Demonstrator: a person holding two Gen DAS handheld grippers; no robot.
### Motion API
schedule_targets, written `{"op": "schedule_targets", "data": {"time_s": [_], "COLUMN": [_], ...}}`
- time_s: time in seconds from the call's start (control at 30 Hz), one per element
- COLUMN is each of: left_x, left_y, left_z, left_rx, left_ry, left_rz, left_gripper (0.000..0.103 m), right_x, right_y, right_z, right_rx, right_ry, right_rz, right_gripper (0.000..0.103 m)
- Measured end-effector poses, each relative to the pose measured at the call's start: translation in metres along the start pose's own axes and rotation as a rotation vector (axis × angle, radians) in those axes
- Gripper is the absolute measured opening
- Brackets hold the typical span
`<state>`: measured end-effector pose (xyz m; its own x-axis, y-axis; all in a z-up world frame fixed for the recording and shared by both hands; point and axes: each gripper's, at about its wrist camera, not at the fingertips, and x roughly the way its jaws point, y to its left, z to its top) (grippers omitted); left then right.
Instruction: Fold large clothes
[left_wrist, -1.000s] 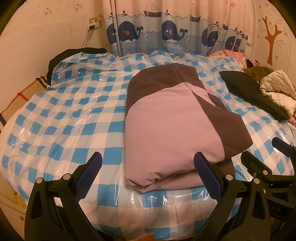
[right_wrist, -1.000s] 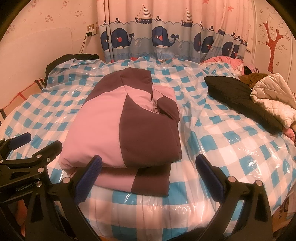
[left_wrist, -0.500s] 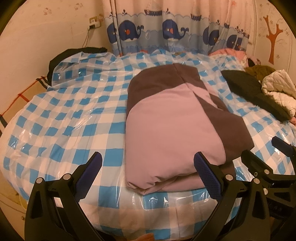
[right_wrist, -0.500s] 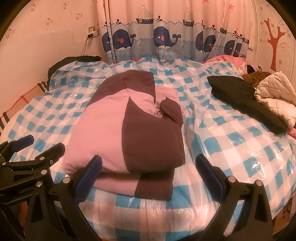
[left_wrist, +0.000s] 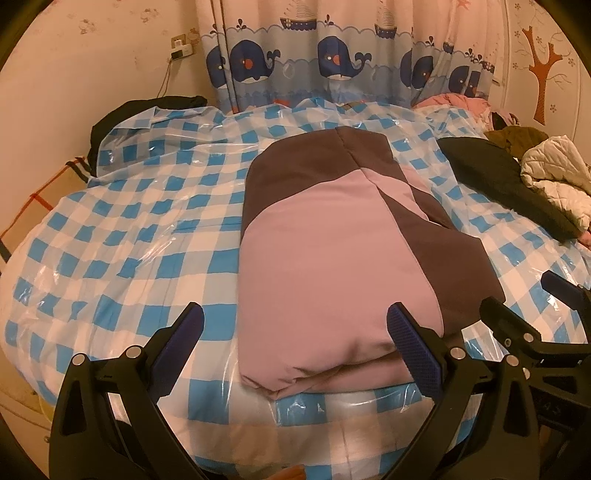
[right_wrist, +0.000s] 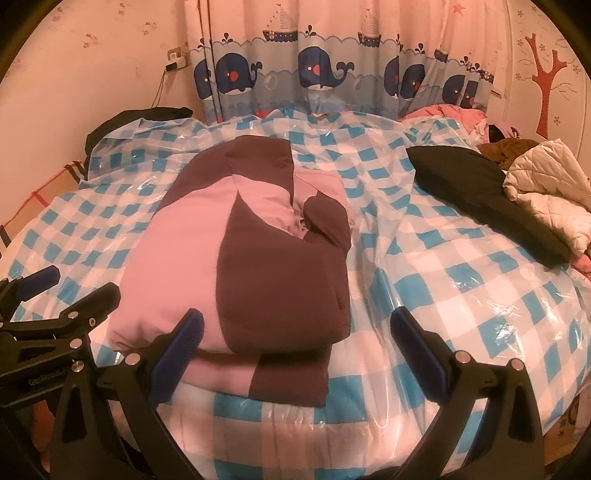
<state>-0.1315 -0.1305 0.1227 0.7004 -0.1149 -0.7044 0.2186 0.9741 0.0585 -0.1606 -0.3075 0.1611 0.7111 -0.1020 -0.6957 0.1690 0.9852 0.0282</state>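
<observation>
The left gripper (left_wrist: 301, 341) hung with its jaws spread wide and nothing between them, its blue-padded fingers (left_wrist: 413, 350) framing the near end of the folded garment (left_wrist: 332, 251). The right gripper (right_wrist: 301, 345) was likewise wide open and empty, and in its own view the left gripper (right_wrist: 55, 306) showed at the lower left edge, close beside it. In the left wrist view the right gripper (left_wrist: 532, 306) showed at the lower right edge.

Just ahead of both claws lay the folded garment (right_wrist: 251, 266), a padded pink and dark brown piece stacked in layers, its near edge resting close to the front rim of the bed. It sat ahead of the left claw's right finger and ahead of the right claw's left finger. Beneath it spread the blue-and-white checked cover (left_wrist: 122, 236) under clear plastic.

Farther ahead and to the right, apart from the garment, lay a black garment (right_wrist: 480, 192), with a cream quilted jacket (right_wrist: 546, 192) touching its far side. Beyond everything hung the whale-print curtain (left_wrist: 332, 62).
</observation>
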Motion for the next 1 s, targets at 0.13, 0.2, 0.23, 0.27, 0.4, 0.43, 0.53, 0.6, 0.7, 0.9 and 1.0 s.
{"op": "schedule_targets", "data": {"time_s": [0.13,0.2,0.23,0.27,0.4,0.43,0.53,0.6,0.7,0.9,1.0], "left_x": [0.001,0.003,0.005,0.008,0.017,0.019,0.023,0.025,0.027,0.03,0.03], "left_y": [0.0,-0.002,-0.002,-0.003,-0.005,-0.005,-0.006,-0.006,-0.006,-0.007,-0.007], "left_z": [0.0,0.001,0.002,0.003,0.006,0.006,0.007,0.006,0.006,0.005,0.005], "left_rx": [-0.002,-0.001,-0.002,-0.004,-0.003,-0.002,0.0,-0.001,-0.004,-0.002,-0.003], "left_ry": [0.002,0.004,0.007,0.01,0.021,0.024,0.034,0.039,0.043,0.049,0.049], "left_rz": [0.003,0.008,0.009,0.01,0.011,0.01,0.01,0.008,0.007,0.008,0.007], "left_gripper": [0.095,0.095,0.095,0.095,0.095,0.095,0.095,0.096,0.095,0.095,0.095], "right_x": [0.005,0.009,0.01,0.011,0.018,0.02,0.024,0.025,0.027,0.029,0.03], "right_y": [-0.003,-0.005,-0.005,-0.006,-0.005,-0.005,-0.006,-0.007,-0.006,-0.007,-0.007], "right_z": [0.001,0.002,0.003,0.003,0.004,0.005,0.004,0.004,0.004,0.004,0.004], "right_rx": [-0.003,0.0,0.001,0.001,-0.005,-0.006,-0.004,-0.003,-0.007,-0.004,-0.006], "right_ry": [0.004,0.007,0.008,0.01,0.021,0.024,0.033,0.04,0.047,0.052,0.054], "right_rz": [-0.003,-0.001,0.001,0.002,0.003,0.003,0.004,0.002,-0.003,0.001,0.0], "right_gripper": [0.097,0.097,0.097,0.097,0.097,0.097,0.097,0.097,0.097,0.097,0.097]}}
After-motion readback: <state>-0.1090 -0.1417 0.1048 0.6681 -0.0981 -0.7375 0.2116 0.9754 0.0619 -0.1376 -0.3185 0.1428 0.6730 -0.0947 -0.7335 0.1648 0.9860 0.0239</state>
